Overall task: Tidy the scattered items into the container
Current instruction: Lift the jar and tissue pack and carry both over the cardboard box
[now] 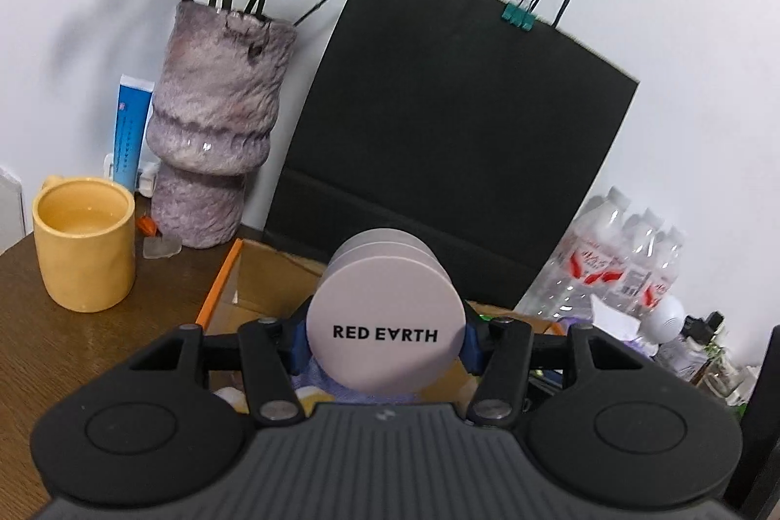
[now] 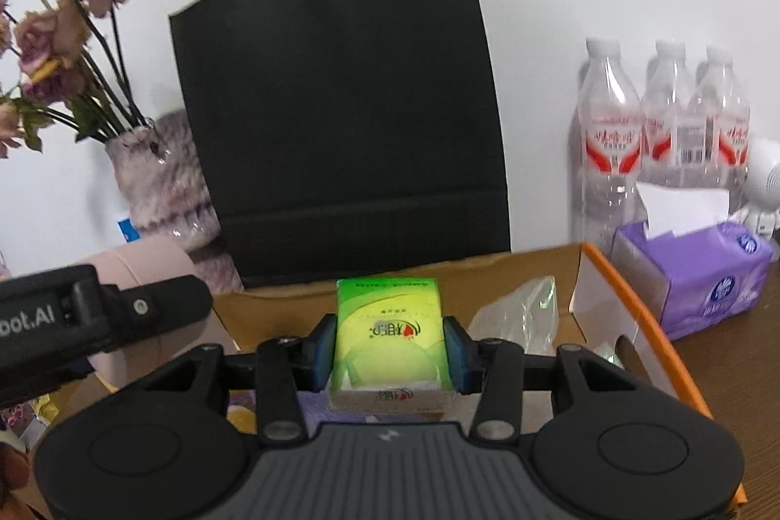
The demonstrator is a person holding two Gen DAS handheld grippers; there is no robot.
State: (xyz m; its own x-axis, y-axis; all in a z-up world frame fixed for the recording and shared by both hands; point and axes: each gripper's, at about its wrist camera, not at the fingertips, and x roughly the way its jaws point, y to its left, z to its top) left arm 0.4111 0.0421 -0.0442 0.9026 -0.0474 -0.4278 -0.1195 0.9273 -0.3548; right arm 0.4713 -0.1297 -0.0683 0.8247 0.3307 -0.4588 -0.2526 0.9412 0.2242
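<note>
The left gripper [image 1: 385,337] has its jaws clamped on the sides of a round pink compact [image 1: 386,327] marked RED EARTH, held above the cardboard box [image 1: 222,286]. The right gripper [image 2: 389,347] grips a green tissue pack [image 2: 389,335] the same way, also over the box, whose orange-edged wall [image 2: 633,315] stands to its right. Both loads seem ready for release. The best course is probably to lower each one close to the box floor before parting the jaws, keeping the compact flat so it cannot roll, and landing the pack beside the clear plastic bag [image 2: 521,310] rather than on it.
</note>
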